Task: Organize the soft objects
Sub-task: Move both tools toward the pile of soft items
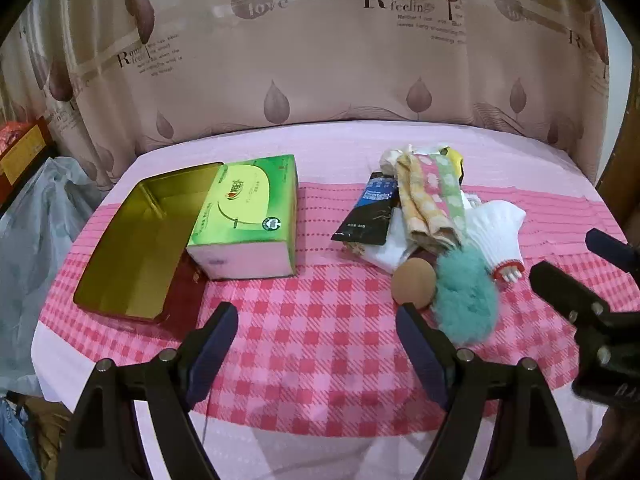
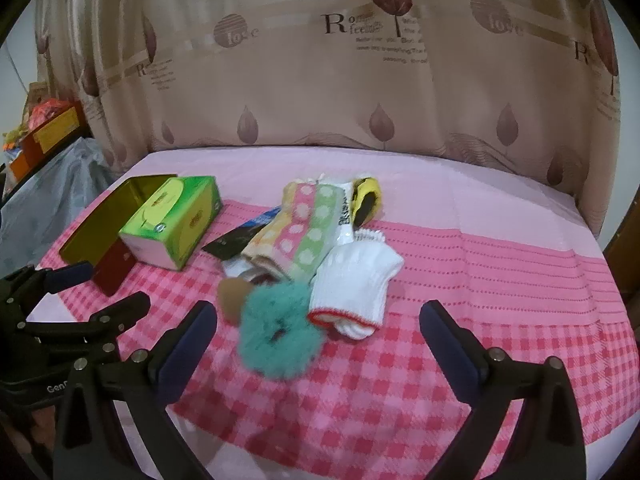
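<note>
On the pink checked cloth (image 2: 400, 380), a fluffy teal scrunchie (image 2: 276, 336) lies before both grippers' wide-open, empty jaws.

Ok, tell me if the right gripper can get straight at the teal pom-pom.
Probably yes. The right gripper is open and empty, and the teal pom-pom lies at the near edge of the pile with only bare cloth before it. The sponge and white glove beside it could get nudged.

The left claw (image 1: 316, 336) gapes empty above the pink checked cloth (image 1: 320, 352). At ten o'clock a gold tin (image 1: 132, 248) lies open, a green tissue box (image 1: 244, 216) touching it. At one o'clock sits a pile: towel (image 1: 428, 200), white glove (image 1: 496, 232), teal pompom (image 1: 464, 292). The right claw (image 1: 592, 276) shows at three.
</note>
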The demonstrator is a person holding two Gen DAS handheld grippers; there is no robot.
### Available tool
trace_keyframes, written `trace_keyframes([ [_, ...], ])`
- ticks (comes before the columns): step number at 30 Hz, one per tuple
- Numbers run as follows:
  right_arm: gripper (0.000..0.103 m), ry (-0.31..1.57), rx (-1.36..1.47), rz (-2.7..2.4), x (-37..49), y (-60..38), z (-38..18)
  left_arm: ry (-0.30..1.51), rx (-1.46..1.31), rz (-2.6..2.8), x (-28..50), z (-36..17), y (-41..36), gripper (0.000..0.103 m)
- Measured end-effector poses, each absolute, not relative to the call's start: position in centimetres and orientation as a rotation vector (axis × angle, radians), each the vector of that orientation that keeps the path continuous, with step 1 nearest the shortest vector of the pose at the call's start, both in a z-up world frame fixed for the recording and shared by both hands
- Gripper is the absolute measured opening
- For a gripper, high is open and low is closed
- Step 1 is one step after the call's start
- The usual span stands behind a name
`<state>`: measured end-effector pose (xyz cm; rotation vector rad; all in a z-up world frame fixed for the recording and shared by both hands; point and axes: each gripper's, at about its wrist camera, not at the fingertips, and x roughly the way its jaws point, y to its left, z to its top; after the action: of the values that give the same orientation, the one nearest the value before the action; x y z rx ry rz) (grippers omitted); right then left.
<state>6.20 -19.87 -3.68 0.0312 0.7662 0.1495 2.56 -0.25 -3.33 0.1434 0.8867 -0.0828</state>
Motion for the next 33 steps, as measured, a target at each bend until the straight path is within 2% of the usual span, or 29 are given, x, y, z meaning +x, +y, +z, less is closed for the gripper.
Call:
trace_keyframes([
  [11, 0.089, 0.792, 0.052, 0.134, 7.7, -20.2, -4.3, 0.905, 0.167, -0.077, 4.1, -4.6, 0.0, 0.084],
  [13, 0.079, 0.801, 0.057, 0.139, 7.9, -20.2, -4.4, 0.907, 0.169, -0.074, 4.2, -4.7, 0.1, 0.084],
  [14, 0.078, 0.804, 0.057, 0.142, 7.9, -20.2, -4.5, 0.909, 0.168, -0.074, 4.2, -4.8, 0.1, 0.084],
  [33, 0.078, 0.809, 0.059, 0.144, 8.0, -20.1, -4.3, 0.922, 0.166, -0.059, 4.0, -5.2, 0.6, 0.084],
])
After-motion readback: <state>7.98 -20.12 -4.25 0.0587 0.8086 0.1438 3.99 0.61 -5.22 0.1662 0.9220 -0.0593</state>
